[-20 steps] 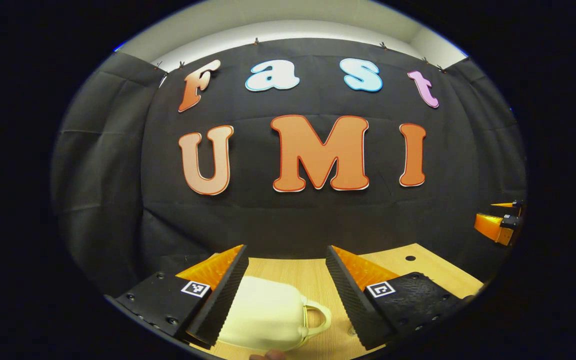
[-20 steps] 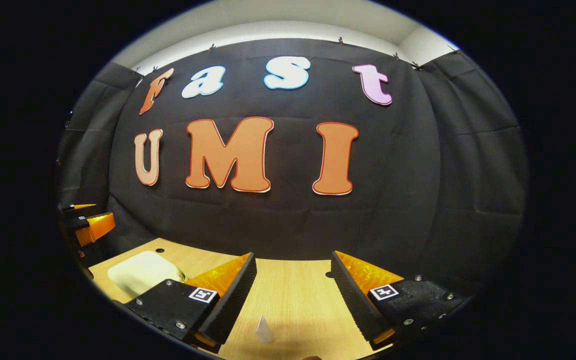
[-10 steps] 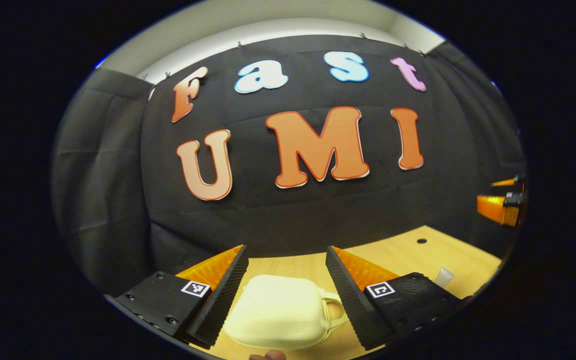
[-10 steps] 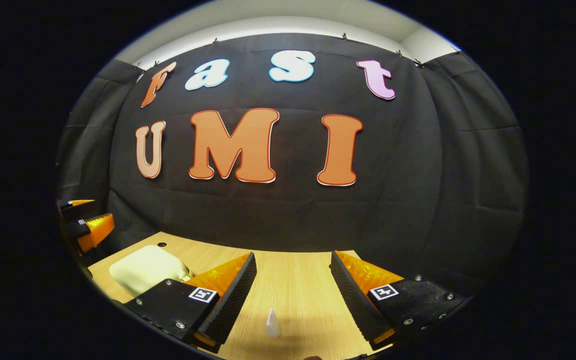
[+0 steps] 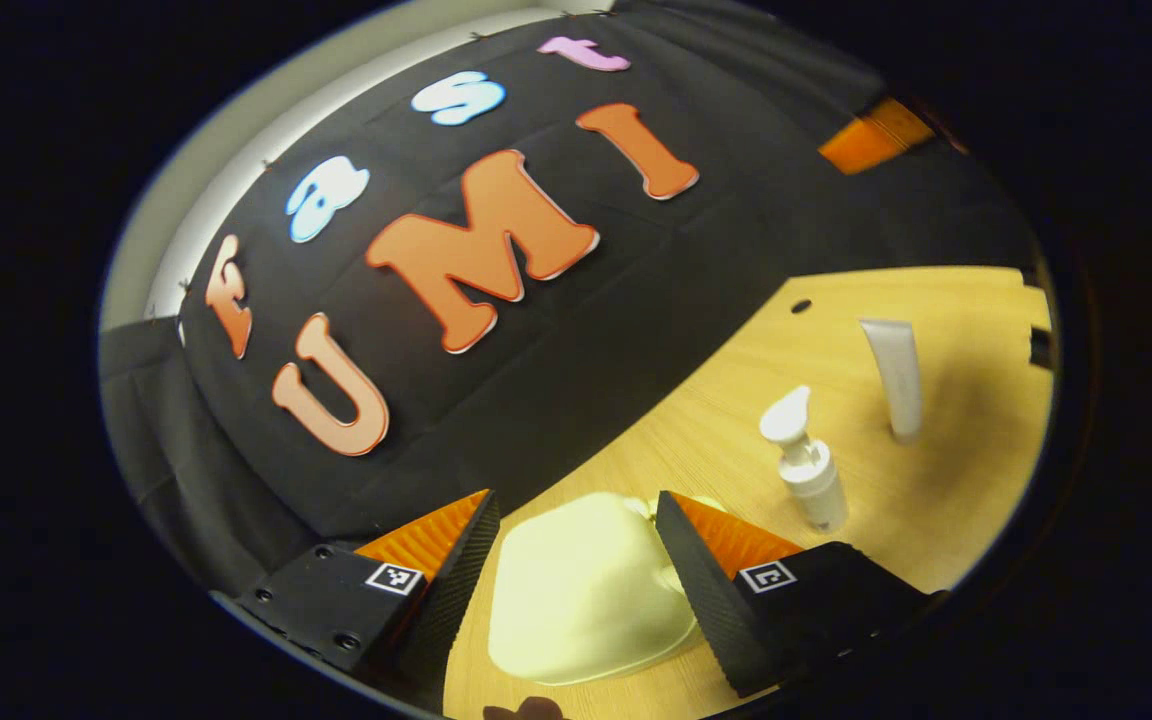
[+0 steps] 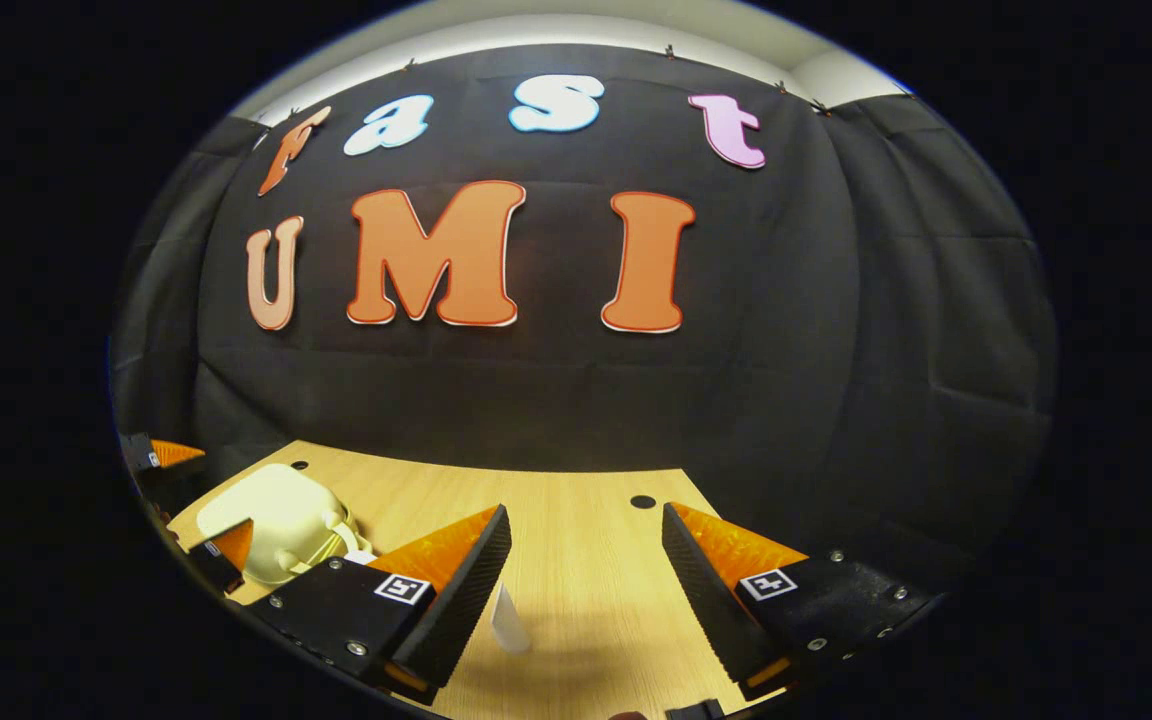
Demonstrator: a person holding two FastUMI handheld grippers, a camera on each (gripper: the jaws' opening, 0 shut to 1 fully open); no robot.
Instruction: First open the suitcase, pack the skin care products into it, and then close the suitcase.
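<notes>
The suitcase [image 5: 581, 590], a small cream hard-shell case with a looped handle, lies closed on the wooden table [image 5: 966, 480] near its back left corner. In the left gripper view it sits right between the spread fingers of the left gripper [image 5: 576, 555], lid facing up, the handle tucked behind the right-hand finger. Whether either finger touches the shell I cannot tell; the jaws stand wide apart and clasp nothing.

That same view, strongly tilted, takes in two skin care products standing upright on the table to the right of the case: one white pump bottle [image 5: 804, 462] just beyond the gripper's finger, and one slim white tube [image 5: 896, 375] farther off, cap down. A round hole [image 5: 801, 306] shows in the tabletop near the wall.

The right gripper view looks level across the table. Here the suitcase [image 6: 276, 520] appears low on the left, with the left gripper's fingers [image 6: 226, 545] straddling it, one in front and one behind. The right gripper [image 6: 586, 570] hangs over the middle of the table, its jaws released and wide, with nothing between them. Just beside its left finger the tube [image 6: 509, 620] stands, partly hidden. Of the pump bottle, a small white bit [image 6: 360, 555] peeks beside the case. Two holes are visible in this view, one near the case [image 6: 298, 465] and one near mid-table [image 6: 643, 501].
</notes>
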